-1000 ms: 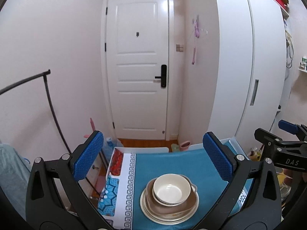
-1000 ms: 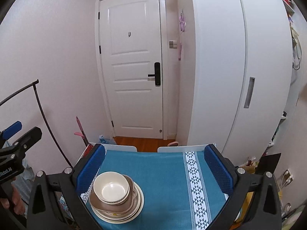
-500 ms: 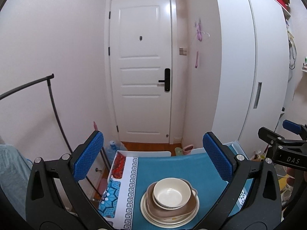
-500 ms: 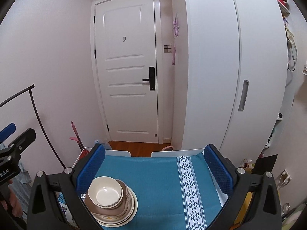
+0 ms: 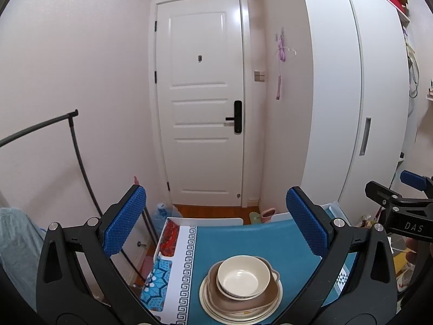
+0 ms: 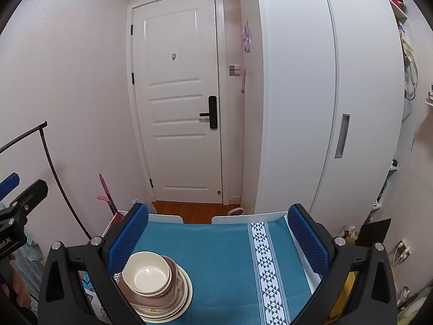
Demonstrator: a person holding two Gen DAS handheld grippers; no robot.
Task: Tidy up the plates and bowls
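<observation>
Both cameras are tilting upward since a second ago, so the crockery stack is sitting lower in each view and the ceiling vent is showing. At 9 o'clock, a black clothes rail (image 5: 73, 140) is leaning along the pink wall. The left gripper (image 5: 216, 224) is hovering with its fingers (image 5: 124, 224) spread wide, holding nothing. Below it, at 6 o'clock, a cream bowl (image 5: 243, 276) is nesting in a brown dish (image 5: 270, 295) on stacked plates (image 5: 216, 308), all resting on the teal-clothed bench (image 5: 243, 241). The right gripper (image 6: 217, 239) is likewise hanging agape and empty, the stack at 7 o'clock.
</observation>
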